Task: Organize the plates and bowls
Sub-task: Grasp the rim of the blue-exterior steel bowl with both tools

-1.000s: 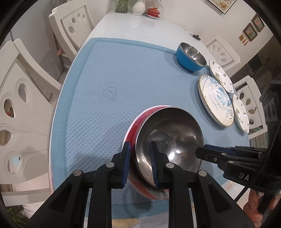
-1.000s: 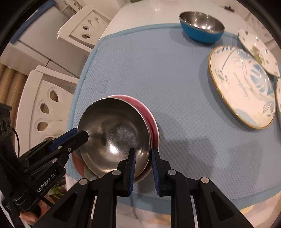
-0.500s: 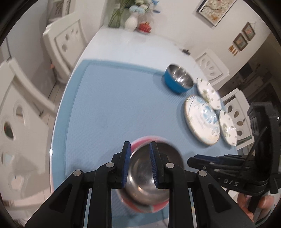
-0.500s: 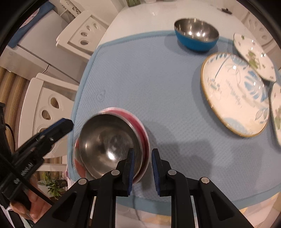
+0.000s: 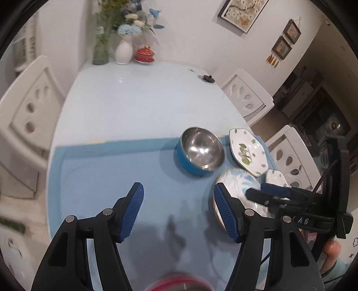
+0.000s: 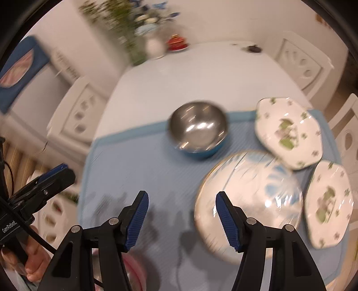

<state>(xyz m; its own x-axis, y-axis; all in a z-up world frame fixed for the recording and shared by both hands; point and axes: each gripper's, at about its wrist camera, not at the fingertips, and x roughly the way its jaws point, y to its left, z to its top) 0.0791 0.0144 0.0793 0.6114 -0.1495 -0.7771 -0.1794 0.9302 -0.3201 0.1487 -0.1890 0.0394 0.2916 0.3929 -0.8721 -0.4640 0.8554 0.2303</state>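
Red bowl [image 5: 179, 284]: lying released at near mat edge. Left gripper [image 5: 177, 215] and right gripper [image 6: 180, 218]: jaws just opening wide, holding nothing. Blue bowl [image 5: 199, 151], plates [image 6: 248, 206]: waiting far right, likely next.

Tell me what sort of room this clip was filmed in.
Most likely a home dining room: an oval white dining table ringed by white chairs, a flower vase at its far end, framed pictures on the wall.
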